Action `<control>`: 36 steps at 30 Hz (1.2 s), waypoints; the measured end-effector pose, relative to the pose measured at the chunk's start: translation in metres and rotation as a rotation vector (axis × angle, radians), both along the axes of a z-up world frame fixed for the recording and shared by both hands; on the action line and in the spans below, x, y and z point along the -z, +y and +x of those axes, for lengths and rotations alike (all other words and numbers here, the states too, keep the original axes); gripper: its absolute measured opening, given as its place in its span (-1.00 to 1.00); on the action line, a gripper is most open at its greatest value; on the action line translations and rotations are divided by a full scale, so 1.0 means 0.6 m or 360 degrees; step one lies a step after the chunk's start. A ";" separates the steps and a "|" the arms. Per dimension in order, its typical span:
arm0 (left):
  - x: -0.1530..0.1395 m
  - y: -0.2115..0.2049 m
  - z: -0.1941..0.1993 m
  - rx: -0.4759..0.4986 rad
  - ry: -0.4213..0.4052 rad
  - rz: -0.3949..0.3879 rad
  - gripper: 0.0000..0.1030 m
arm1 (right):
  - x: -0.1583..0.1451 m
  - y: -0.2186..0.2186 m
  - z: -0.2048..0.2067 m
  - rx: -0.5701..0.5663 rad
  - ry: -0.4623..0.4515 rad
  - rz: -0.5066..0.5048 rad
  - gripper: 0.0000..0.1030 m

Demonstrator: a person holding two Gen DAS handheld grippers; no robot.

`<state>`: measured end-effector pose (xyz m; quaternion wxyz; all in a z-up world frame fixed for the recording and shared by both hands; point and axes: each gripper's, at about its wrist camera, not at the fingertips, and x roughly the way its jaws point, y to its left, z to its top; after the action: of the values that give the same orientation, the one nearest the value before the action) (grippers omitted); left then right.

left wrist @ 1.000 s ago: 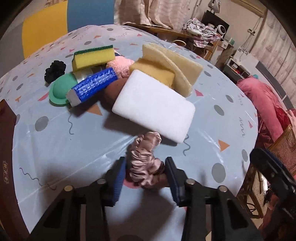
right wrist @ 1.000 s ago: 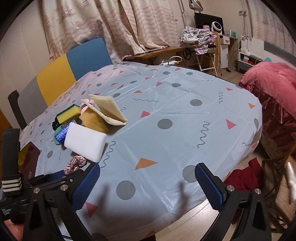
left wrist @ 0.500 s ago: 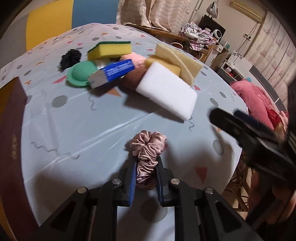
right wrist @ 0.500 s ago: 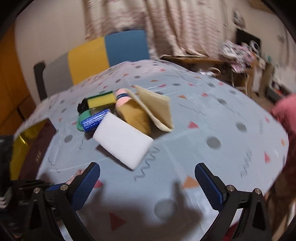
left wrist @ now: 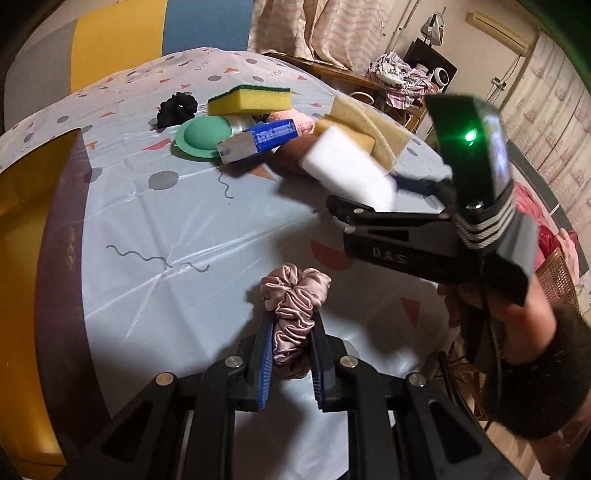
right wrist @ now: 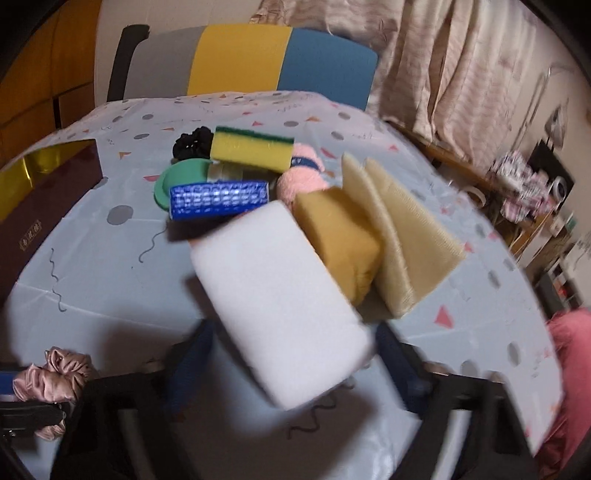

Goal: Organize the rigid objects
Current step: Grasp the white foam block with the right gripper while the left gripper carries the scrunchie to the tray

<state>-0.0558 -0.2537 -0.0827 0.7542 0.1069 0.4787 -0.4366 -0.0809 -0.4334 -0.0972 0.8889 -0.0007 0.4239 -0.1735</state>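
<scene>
A pale blue tablecloth (left wrist: 177, 229) printed with grey dots, triangles and squiggles covers the table. Behind the table stands a chair (right wrist: 240, 59) whose back is grey, yellow and blue. Patterned pink curtains (right wrist: 443, 62) hang behind it. To one side runs a wooden desk (left wrist: 325, 72) with a heap of clothes (left wrist: 399, 70) on it and a small white fan (left wrist: 441, 75) beside them. A pink bedspread (right wrist: 569, 387) shows past the table's edge. High on the wall sits an air conditioner (left wrist: 498, 31).
</scene>
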 end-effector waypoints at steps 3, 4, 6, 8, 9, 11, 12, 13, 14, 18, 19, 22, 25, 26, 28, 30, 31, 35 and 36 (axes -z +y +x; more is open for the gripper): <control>-0.014 0.008 -0.002 -0.0001 0.0000 -0.0036 -0.68 | 0.001 -0.010 -0.014 0.0061 -0.0067 0.0163 0.37; -0.020 0.012 -0.002 -0.0001 0.0000 -0.0053 -0.68 | 0.000 -0.010 -0.019 0.0076 -0.0086 0.0212 0.37; -0.035 0.019 -0.003 -0.0004 -0.0009 -0.0088 -0.68 | -0.003 -0.011 -0.031 0.0109 -0.0134 0.0341 0.37; -0.049 0.028 -0.002 -0.0008 -0.0024 -0.0117 -0.68 | -0.005 -0.003 -0.038 0.0128 -0.0165 0.0412 0.36; -0.054 0.031 0.001 -0.0013 -0.0029 -0.0125 -0.68 | -0.008 0.002 -0.044 0.0141 -0.0183 0.0452 0.36; -0.067 0.044 0.003 -0.0032 -0.0040 -0.0146 -0.68 | -0.011 0.016 -0.051 0.0146 -0.0212 0.0525 0.36; -0.070 0.050 0.005 -0.0043 -0.0042 -0.0154 -0.68 | -0.013 0.023 -0.051 0.0138 -0.0222 0.0549 0.36; -0.076 0.057 0.005 -0.0054 -0.0045 -0.0162 -0.68 | -0.016 0.032 -0.052 0.0126 -0.0234 0.0570 0.36; -0.081 0.068 0.009 -0.0074 -0.0047 -0.0171 -0.68 | -0.020 0.045 -0.054 0.0110 -0.0248 0.0588 0.36; -0.100 0.109 0.036 -0.0165 -0.0059 -0.0195 -0.68 | -0.039 0.088 -0.058 0.0059 -0.0290 0.0643 0.36; -0.105 0.119 0.045 -0.0194 -0.0062 -0.0199 -0.68 | -0.045 0.097 -0.058 0.0051 -0.0304 0.0656 0.36; -0.119 0.164 0.076 -0.0296 -0.0088 -0.0202 -0.68 | -0.061 0.118 -0.056 0.0035 -0.0333 0.0681 0.36; -0.126 0.209 0.121 -0.0409 -0.0118 -0.0179 -0.68 | -0.077 0.141 -0.047 0.0023 -0.0338 0.0695 0.36; -0.125 0.229 0.142 -0.0457 -0.0130 -0.0165 -0.68 | -0.081 0.146 -0.045 0.0019 -0.0340 0.0697 0.36; -0.121 0.252 0.175 -0.0519 -0.0140 -0.0127 -0.68 | -0.091 0.158 -0.039 0.0010 -0.0340 0.0694 0.36; -0.116 0.278 0.211 -0.0585 -0.0128 -0.0107 -0.68 | -0.102 0.172 -0.033 -0.0004 -0.0345 0.0699 0.36; -0.111 0.290 0.229 -0.0618 -0.0116 -0.0096 -0.68 | -0.108 0.179 -0.030 -0.0014 -0.0348 0.0698 0.36; -0.090 0.329 0.290 -0.0723 -0.0064 -0.0055 -0.68 | -0.134 0.211 -0.015 -0.0075 -0.0349 0.0700 0.36; -0.086 0.334 0.298 -0.0740 -0.0055 -0.0045 -0.68 | -0.138 0.220 -0.012 -0.0093 -0.0349 0.0700 0.36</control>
<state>0.1232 -0.0532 -0.0312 0.8439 -0.0094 0.4714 -0.2559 -0.0882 -0.3014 -0.0143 0.9130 0.1992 0.3523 -0.0504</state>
